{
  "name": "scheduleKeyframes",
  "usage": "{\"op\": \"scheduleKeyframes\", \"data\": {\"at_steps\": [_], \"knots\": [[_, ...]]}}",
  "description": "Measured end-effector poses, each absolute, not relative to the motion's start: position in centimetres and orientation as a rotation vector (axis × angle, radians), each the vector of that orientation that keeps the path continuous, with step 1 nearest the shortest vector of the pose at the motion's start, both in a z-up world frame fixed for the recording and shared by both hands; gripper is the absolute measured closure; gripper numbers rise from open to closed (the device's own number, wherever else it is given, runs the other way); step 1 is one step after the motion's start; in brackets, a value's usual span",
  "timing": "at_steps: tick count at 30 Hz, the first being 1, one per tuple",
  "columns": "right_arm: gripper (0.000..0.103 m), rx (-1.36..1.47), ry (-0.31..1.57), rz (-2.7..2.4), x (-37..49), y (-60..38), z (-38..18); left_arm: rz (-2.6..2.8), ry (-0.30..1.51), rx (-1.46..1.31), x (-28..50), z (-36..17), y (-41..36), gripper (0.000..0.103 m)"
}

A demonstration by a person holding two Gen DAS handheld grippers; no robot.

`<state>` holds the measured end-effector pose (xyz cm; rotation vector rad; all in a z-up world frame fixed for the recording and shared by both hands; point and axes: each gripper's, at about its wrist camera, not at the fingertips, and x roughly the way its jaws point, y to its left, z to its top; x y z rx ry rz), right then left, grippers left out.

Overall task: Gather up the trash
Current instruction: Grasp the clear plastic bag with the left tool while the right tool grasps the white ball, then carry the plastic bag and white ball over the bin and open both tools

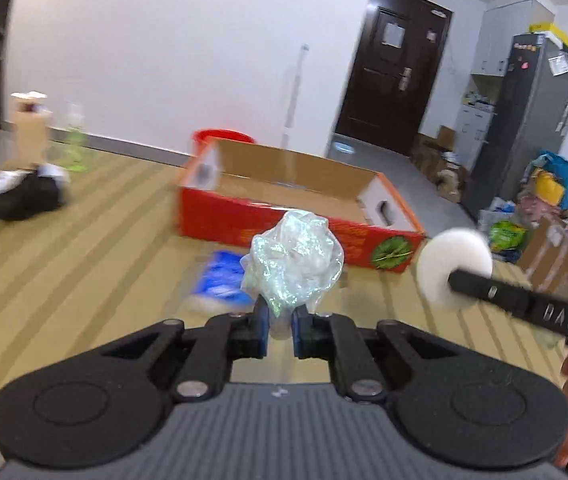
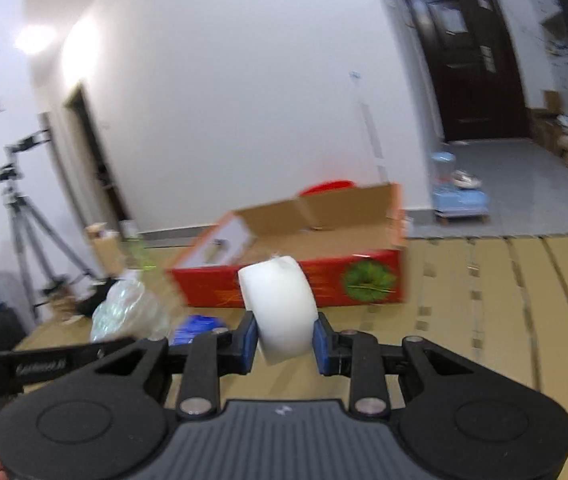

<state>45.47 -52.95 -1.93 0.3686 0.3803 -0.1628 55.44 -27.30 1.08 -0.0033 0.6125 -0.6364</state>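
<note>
We've got the left gripper (image 1: 280,322) pinching a crinkly clear plastic wad (image 1: 293,258), the right gripper (image 2: 285,340) squeezing a white foam roll (image 2: 280,304), both before the open red cardboard box (image 1: 295,216).

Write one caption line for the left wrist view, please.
Left gripper holds crumpled clear plastic before the open red box; right gripper holds a white roll.

Cardboard box (image 1: 295,200) stands on floor (image 1: 64,248) before wall (image 1: 164,40).
</note>
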Motion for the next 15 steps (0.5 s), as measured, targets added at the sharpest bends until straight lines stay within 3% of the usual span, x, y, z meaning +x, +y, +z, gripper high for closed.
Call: {"op": "scheduleKeyframes", "data": {"at_steps": [8, 15], "knots": [[0.075, 0.286, 0.423, 0.14, 46.1, -39.3, 0.5, -0.421, 0.554, 0.072, 47.5, 3.3, -11.5, 0.092], [0.074, 0.189, 0.642, 0.381, 48.4, -25.8, -3.2, -0.229, 0.788, -0.007, 45.8, -4.1, -1.2, 0.091]]}}
